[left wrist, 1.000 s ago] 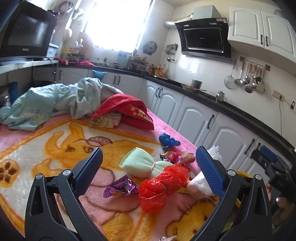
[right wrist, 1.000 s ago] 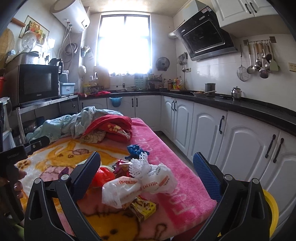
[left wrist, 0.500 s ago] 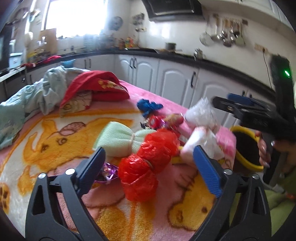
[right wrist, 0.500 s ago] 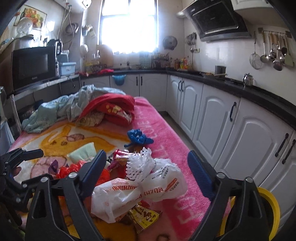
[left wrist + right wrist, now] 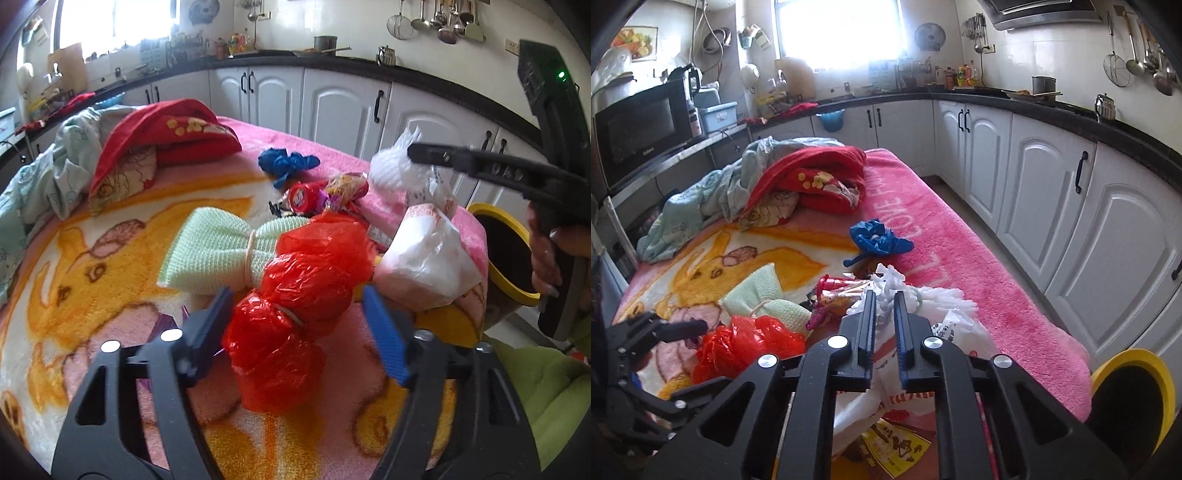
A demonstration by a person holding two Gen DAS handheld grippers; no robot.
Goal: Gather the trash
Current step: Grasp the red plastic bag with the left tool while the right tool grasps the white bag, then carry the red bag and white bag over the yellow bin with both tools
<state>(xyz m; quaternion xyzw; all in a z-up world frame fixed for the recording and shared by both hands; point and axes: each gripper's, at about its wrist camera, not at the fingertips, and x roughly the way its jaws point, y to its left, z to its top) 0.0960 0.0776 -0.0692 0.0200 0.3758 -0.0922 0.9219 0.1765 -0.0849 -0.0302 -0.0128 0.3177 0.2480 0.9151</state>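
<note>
A pile of trash lies near the front right edge of the blanket-covered table [image 5: 122, 258]. A red plastic bag [image 5: 295, 291] sits between the fingers of my left gripper [image 5: 295, 314], whose jaws are part-closed around it without visibly pressing it. A white plastic bag [image 5: 945, 325] lies under my right gripper [image 5: 884, 306], whose jaws are nearly together on the bag's bunched top. The red bag also shows in the right wrist view [image 5: 746, 347]. A blue bag [image 5: 877, 238], snack wrappers [image 5: 325, 194] and a green knit cloth [image 5: 218, 251] lie around them.
A yellow-rimmed bin [image 5: 1134, 402] stands on the floor off the table's right corner, also in the left wrist view [image 5: 506, 251]. Red and pale blue bedding [image 5: 809, 181] is heaped at the far end. White cabinets [image 5: 1052, 192] line the right side.
Both grippers moved down and forward into the pile. The left jaws narrowed around the red bag. The right jaws closed from wide open onto the white bag's top.
</note>
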